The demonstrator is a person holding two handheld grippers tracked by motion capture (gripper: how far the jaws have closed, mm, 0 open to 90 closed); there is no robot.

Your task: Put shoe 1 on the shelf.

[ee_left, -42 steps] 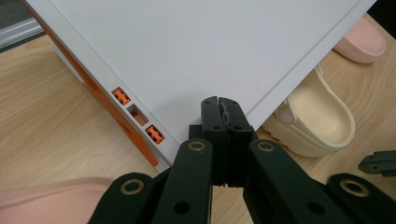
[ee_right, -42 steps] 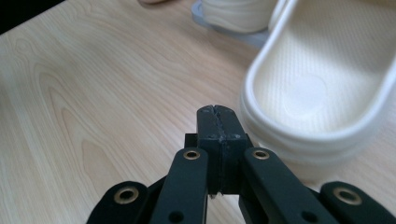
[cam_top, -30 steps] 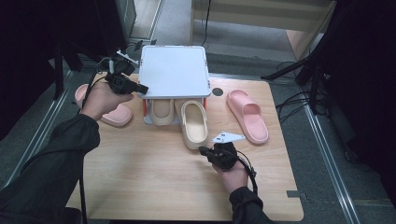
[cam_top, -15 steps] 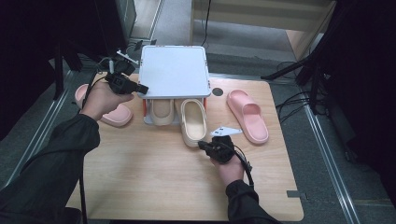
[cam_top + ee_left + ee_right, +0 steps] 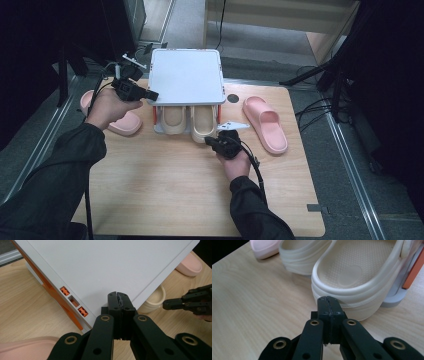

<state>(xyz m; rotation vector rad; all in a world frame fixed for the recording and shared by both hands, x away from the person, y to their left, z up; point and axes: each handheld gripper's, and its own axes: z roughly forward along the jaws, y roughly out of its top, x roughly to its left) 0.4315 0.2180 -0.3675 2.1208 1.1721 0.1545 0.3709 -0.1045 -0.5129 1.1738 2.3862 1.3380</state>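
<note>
High view fixed above, facing forward and down over bench [image 5: 165, 195], both gripper views close, low, along own tongs, sharing the cream clog [image 5: 352, 277] and rack [image 5: 112, 267].

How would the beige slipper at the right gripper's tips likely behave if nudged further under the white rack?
The beige slipper looks like thick moulded foam, so probably light and slightly springy rather than floppy. Its flat sole on the wooden table suggests it would slide, not roll or tip. The shut right gripper meets a rounded heel rim, so it may skew sideways.
</note>
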